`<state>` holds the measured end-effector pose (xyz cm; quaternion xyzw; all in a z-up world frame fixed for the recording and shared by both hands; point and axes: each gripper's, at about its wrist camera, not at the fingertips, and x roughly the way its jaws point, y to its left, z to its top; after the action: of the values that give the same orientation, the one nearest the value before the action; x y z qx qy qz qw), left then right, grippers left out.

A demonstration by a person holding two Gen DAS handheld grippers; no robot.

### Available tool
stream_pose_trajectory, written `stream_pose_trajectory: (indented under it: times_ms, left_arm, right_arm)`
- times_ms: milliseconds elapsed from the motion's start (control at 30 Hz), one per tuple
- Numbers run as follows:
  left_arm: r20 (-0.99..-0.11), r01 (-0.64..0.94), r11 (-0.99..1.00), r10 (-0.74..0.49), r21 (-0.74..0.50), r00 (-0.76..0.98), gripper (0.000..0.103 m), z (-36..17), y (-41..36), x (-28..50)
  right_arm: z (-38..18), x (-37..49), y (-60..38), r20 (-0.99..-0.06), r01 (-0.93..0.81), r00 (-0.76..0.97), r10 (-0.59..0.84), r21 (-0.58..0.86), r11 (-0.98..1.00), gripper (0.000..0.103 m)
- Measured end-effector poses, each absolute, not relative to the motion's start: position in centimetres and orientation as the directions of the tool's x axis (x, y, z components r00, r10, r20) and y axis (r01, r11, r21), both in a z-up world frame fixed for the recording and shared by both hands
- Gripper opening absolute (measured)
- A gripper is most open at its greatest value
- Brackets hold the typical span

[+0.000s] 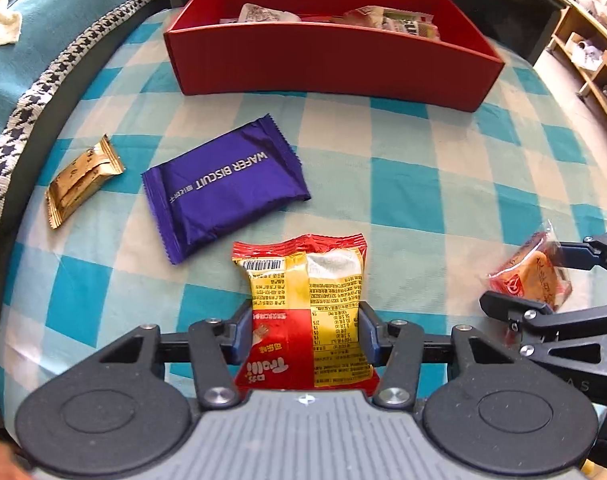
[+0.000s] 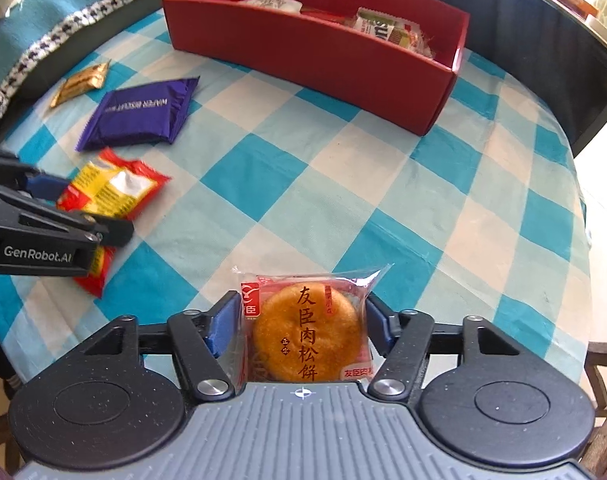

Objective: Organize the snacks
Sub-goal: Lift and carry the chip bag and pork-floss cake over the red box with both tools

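Snacks lie on a blue-and-white checked cloth, with a red box at the far edge already holding several wrapped packets. Between box and grippers a broad stretch of cloth is bare. Left gripper has its jaws closed on a red-and-yellow packet, printed back up with barcode showing; right gripper pinches a clear-wrapped round golden pastry with Chinese lettering. A purple wafer pack and a small gold bar lie loose to the left, near the cloth's edge beside a houndstooth trim. Only the left view shows wooden shelves at right; only the right view shows the cloth's right edge dropping away.
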<state>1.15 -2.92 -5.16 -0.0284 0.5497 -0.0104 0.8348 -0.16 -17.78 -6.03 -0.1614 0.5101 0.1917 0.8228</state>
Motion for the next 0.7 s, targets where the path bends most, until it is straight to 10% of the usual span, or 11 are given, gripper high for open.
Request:
stream_pose_trajectory:
  times_ms: [700]
  left_arm:
    - [-0.86,-0.013,0.995,-0.081,-0.101,0.503,0.082,-1.2,-2.1,4.5]
  right_arm:
    - [-2.4,2.8,-17.5,-0.834,-0.4,0.517,0.191,-0.039,0.916,0.069]
